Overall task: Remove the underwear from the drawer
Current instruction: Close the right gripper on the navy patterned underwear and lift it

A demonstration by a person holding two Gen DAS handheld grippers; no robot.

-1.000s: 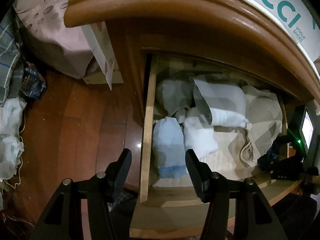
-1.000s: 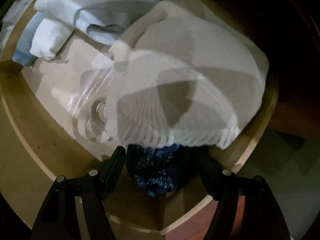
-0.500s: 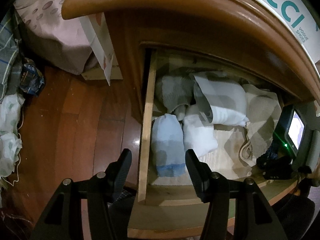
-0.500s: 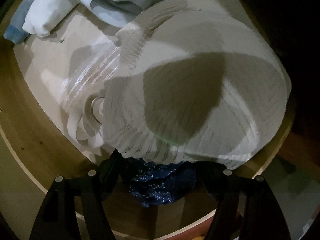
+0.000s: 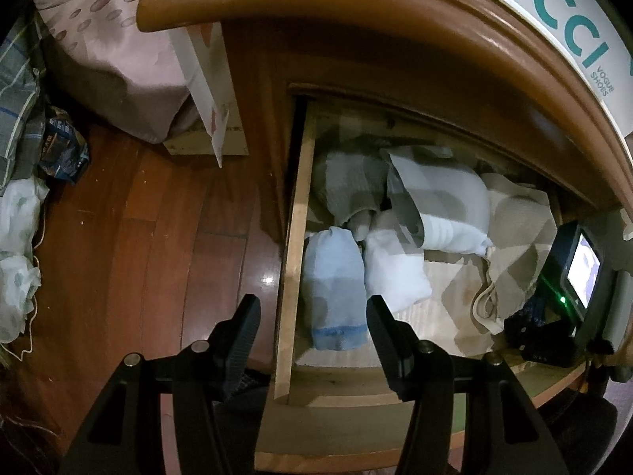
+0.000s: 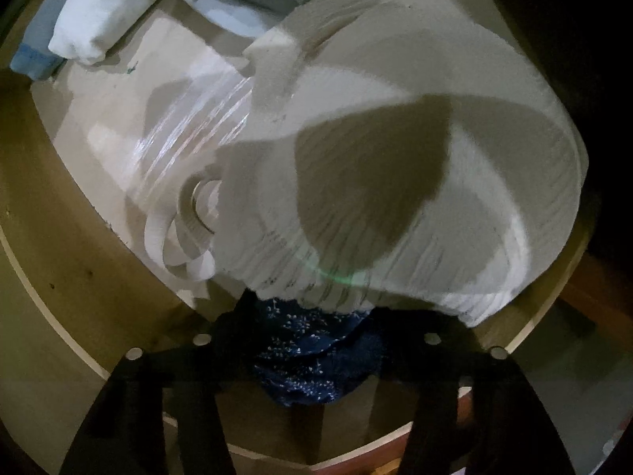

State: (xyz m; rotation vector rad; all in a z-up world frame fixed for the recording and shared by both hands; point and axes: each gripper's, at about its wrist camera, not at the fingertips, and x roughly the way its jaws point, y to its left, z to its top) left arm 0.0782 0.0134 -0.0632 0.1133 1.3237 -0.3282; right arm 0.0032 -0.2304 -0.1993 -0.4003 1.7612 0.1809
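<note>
The wooden cabinet (image 5: 395, 39) fills the upper half of the left wrist view, its rounded top edge overhanging the open drawer (image 5: 290, 277). The drawer's pale side wall runs from 12 toward 6 o'clock; its front rail crosses the bottom of the view. At 9 o'clock lies bare wooden floor (image 5: 138, 237), open ground bounded by bedding (image 5: 110, 59) at 11 o'clock and crumpled plastic bags (image 5: 16, 237) at the far left edge.

Inside the drawer, folded garments crowd the back and left: a light blue roll (image 5: 336, 297) against the side wall, a white roll (image 5: 395, 273) touching it, a grey-and-white bundle (image 5: 439, 209) behind. A strip of liner between the white roll and the right-hand cloth is uncovered.

In the right wrist view a large ribbed white garment (image 6: 395, 158) occupies the centre and reaches the drawer's rim at 3 o'clock. Its looped strap (image 6: 174, 233) lies at 9 o'clock on the liner.

The dark blue speckled underwear (image 6: 312, 360) sits at 6 o'clock, partly under the white garment's hem, against the drawer's front edge.

The right gripper (image 6: 312, 332) straddles the underwear, its jaws closing with the blue cloth between them; the fingers are dark and blurred, so firm contact cannot be confirmed. The left gripper (image 5: 312, 308) hangs over the drawer's side wall, fingers released, grasping nothing.
</note>
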